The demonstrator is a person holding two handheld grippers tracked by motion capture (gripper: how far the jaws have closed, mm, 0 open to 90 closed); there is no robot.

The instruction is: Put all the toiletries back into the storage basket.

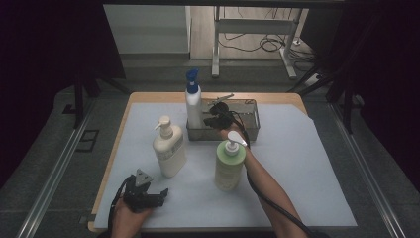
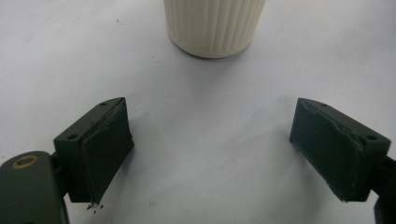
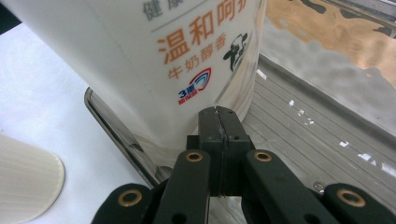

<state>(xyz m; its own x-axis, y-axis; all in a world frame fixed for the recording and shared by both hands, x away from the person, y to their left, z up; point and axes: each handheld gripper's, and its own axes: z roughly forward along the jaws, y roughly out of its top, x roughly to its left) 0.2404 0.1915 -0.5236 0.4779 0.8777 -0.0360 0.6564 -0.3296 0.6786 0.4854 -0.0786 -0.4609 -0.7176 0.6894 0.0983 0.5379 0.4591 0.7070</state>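
- The tabletop (image 1: 307, 163) carries a pale sheet over a wooden edge; every item stands on it.
- A metal tray (image 1: 250, 130) sits at the far middle of the tabletop. In the right gripper view its ribbed floor (image 3: 299, 135) and near rim are plain.
- A white bottle with a blue pump (image 1: 193, 101) stands upright in the left end of the tray; the right gripper view shows its orange-printed label (image 3: 154, 60) close ahead.
- A cream pump bottle (image 1: 169, 148) stands upright, left of centre, in front of the tray. Its ribbed base (image 2: 214, 25) lies just ahead of the left gripper.
- A green pump bottle (image 1: 229, 166) stands upright right of it, well apart, near the person's right forearm.
- The right gripper (image 1: 218, 115) reaches over the near wall of the tray, just beside the white bottle. Its jaws (image 3: 219, 128) are pressed together with nothing between them; whether the tips touch the bottle cannot be told.
- The left gripper (image 1: 148, 194) rests low at the near left of the tabletop. Its jaws stand wide apart, bare sheet between them (image 2: 210, 158).
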